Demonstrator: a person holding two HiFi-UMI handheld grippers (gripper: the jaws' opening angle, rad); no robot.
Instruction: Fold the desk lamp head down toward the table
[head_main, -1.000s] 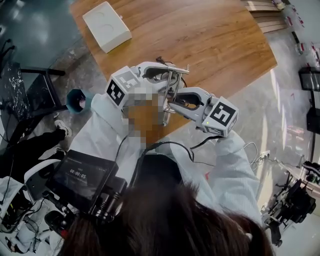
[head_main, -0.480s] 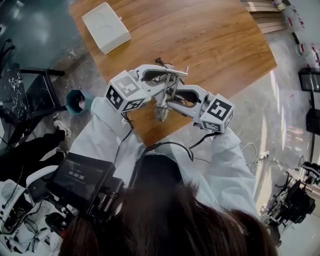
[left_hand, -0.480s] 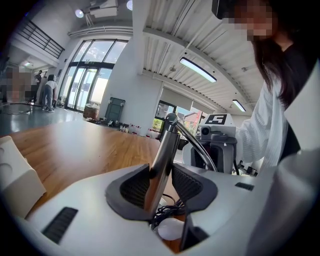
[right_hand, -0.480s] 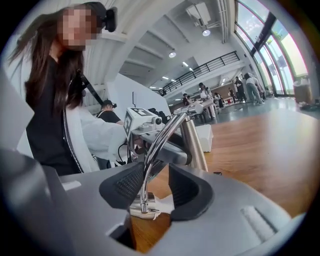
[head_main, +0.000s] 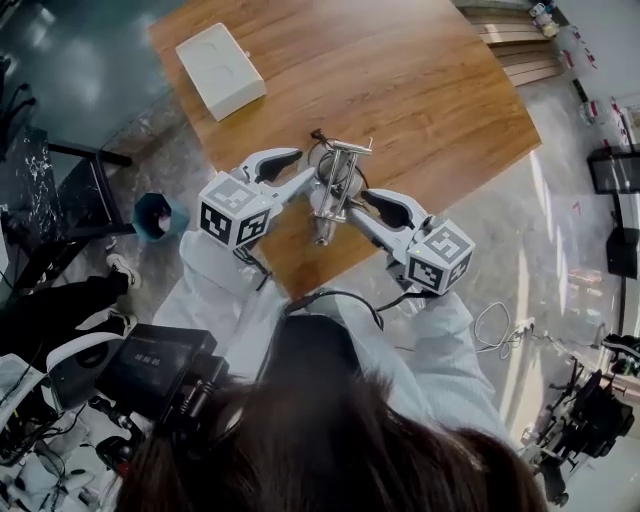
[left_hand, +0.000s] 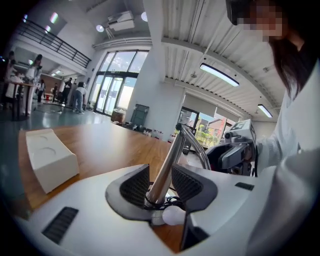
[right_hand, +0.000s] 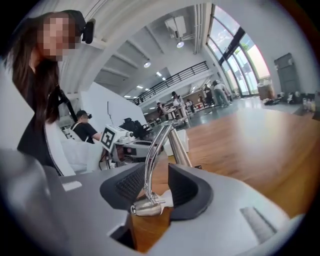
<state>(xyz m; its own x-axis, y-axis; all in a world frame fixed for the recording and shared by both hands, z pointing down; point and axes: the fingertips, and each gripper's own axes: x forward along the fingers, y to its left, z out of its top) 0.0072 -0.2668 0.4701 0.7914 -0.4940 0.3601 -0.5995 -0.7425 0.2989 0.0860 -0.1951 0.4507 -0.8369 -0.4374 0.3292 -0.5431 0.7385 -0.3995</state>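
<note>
1. Jaws are partly hiding the desk lamp's (head_main: 332, 195) base.
2. Chrome and folded, it is sitting by the table's (head_main: 400, 90) near edge.
3. The left gripper (left_hand: 161, 186) is straddling its post (left_hand: 169, 157) with jaws wide apart; the right gripper's (right_hand: 155, 187) jaws are opening around its arm (right_hand: 149, 160).

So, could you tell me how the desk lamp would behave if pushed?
The desk lamp probably folds at its hinge rather than bending, its arms being metal rods. Its polished finish looks slippery. Tall and slender, it may tip.

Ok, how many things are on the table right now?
2. A white box at the table's far left corner, and the lamp at the near edge, in the middle. Part of that edge is hidden, so something small could be missed.
</note>
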